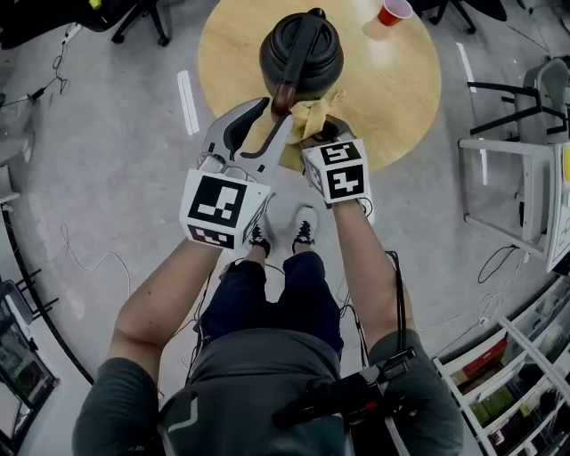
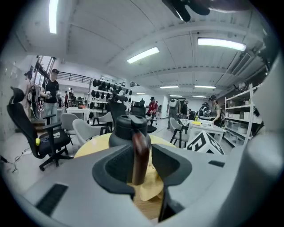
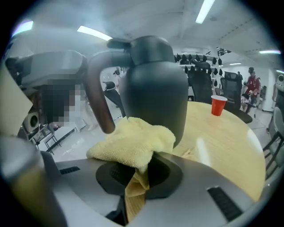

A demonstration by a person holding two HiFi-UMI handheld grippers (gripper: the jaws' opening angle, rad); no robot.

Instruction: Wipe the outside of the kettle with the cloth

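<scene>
A dark kettle (image 1: 301, 49) stands on the round wooden table (image 1: 401, 98), near the edge closest to me. Its brown handle (image 1: 285, 86) points back at me. My left gripper (image 1: 272, 111) is shut on that handle (image 2: 140, 155), which stands upright between the pads. My right gripper (image 1: 316, 134) is shut on a yellow cloth (image 1: 312, 114). The cloth (image 3: 133, 144) bunches over the jaws and lies against the kettle's (image 3: 155, 88) lower wall, just right of the handle (image 3: 97, 97). The right gripper (image 3: 140, 173) sits low at the kettle's base.
A red cup (image 1: 393, 12) stands at the table's far right side, well behind the kettle. Office chairs ring the table on the grey floor. A white frame (image 1: 508, 178) and shelves stand at the right. My feet are under the table's near edge.
</scene>
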